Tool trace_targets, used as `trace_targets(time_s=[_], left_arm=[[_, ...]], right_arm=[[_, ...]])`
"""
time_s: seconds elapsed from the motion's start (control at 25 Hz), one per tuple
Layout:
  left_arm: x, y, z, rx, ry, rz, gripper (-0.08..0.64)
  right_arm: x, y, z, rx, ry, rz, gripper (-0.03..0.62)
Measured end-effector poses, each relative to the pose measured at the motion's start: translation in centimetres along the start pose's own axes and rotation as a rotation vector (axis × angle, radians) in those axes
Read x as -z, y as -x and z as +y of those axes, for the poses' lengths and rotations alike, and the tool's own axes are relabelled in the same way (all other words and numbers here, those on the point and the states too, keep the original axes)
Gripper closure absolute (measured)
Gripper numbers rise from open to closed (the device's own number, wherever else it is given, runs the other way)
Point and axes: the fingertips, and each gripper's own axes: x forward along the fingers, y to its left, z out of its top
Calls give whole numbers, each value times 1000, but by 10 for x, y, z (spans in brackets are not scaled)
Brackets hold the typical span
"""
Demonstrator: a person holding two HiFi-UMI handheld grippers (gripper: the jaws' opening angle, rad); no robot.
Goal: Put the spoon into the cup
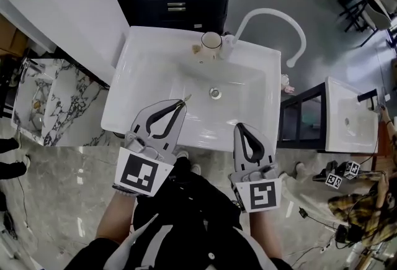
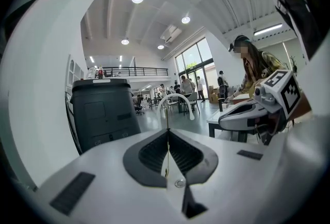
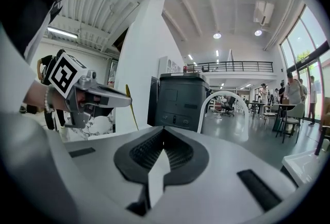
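head view – scene: cup [image 1: 211, 41] stands on the back rim of the sink [image 1: 139, 76], just beside the faucet [image 1: 273, 14] base; both grippers hang over the near edge, well short of it.
head view – left gripper [image 1: 180, 103]: jaws together on the spoon [image 1: 185, 99], a thin sliver poking out past the tips toward the basin.
head view – right gripper [image 1: 239, 128]: jaws together, nothing in them.
left gripper view – grip: the spoon shows as a fine upright line pinched at the very tips; the cup is not in view here.
left gripper view – risk: with so little held, the spoon could likely swivel or slip out on any knock.
right gripper view – spoon: yellowish stem slants down from the left gripper's tips; i cannot tell which end is held.
right gripper view – risk: the faucet arch stands close to the path, and a brush against it could jar the spoon.
overall risk: the cup sits on a narrow rim, so a push at its lip might tip it into the basin.
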Motion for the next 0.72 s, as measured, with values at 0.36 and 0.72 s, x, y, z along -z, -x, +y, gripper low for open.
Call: trace_targets(time_s=[0.36, 0.72], left_arm=[[-3, -38, 32, 41, -6, -13, 554], [-5, -67, 63, 81, -33, -46, 554]], right_arm=[[-7, -29, -17, 56, -2, 11, 591], [-11, -46, -20, 116, 4, 24, 591]])
